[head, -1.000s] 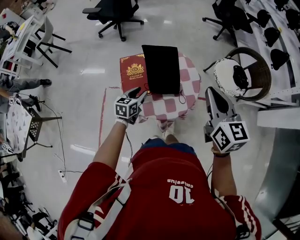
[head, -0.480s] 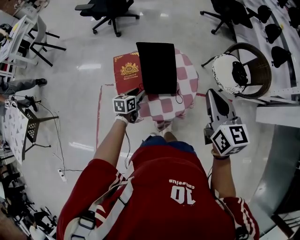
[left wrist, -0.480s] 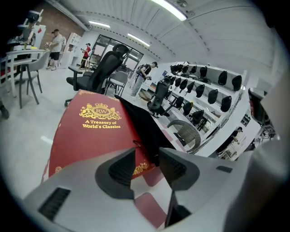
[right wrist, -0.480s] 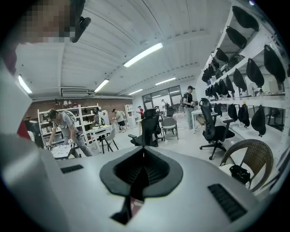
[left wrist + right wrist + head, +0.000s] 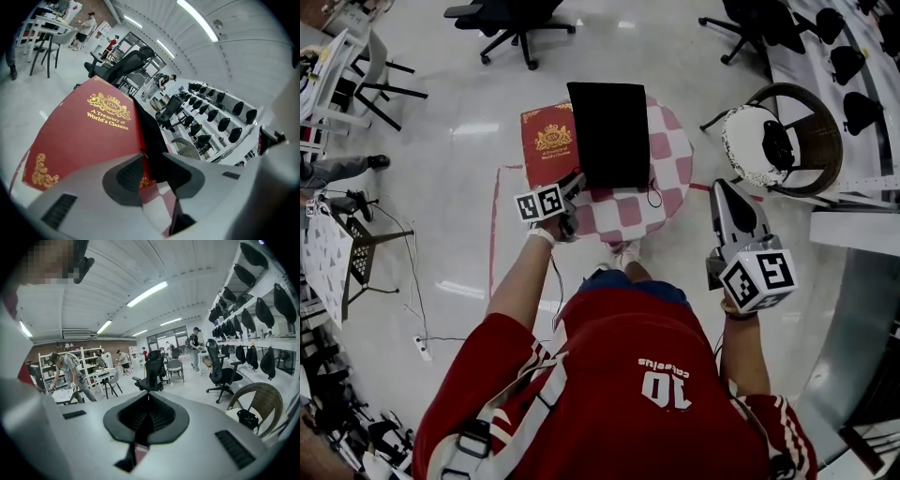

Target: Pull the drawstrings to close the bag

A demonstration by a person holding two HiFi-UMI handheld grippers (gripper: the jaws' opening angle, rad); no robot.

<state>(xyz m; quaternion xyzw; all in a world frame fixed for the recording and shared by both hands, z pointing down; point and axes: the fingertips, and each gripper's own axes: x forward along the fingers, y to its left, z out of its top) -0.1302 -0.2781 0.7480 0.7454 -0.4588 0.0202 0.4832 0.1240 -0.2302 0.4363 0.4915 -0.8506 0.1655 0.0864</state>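
A flat black bag (image 5: 609,131) lies on a small table with a red-and-white checked cloth (image 5: 673,161). A thin black drawstring (image 5: 655,195) hangs from the bag's near right corner. My left gripper (image 5: 571,195) is at the bag's near left corner. In the left gripper view its jaws (image 5: 152,161) have just been closing and stand open, with the bag's black edge (image 5: 149,133) running between them. My right gripper (image 5: 718,185) hangs shut in the air to the right of the table; in the right gripper view the gripper (image 5: 147,401) holds nothing.
A red book with gold print (image 5: 547,148) lies under the bag's left side and fills the left gripper view as the red book (image 5: 86,133). A wicker chair (image 5: 823,141) stands to the right, office chairs (image 5: 511,19) beyond, and red tape (image 5: 494,225) marks the floor.
My left gripper has sunk and rolled, ending at the bag's near left corner. The right gripper has barely shifted and stays shut.
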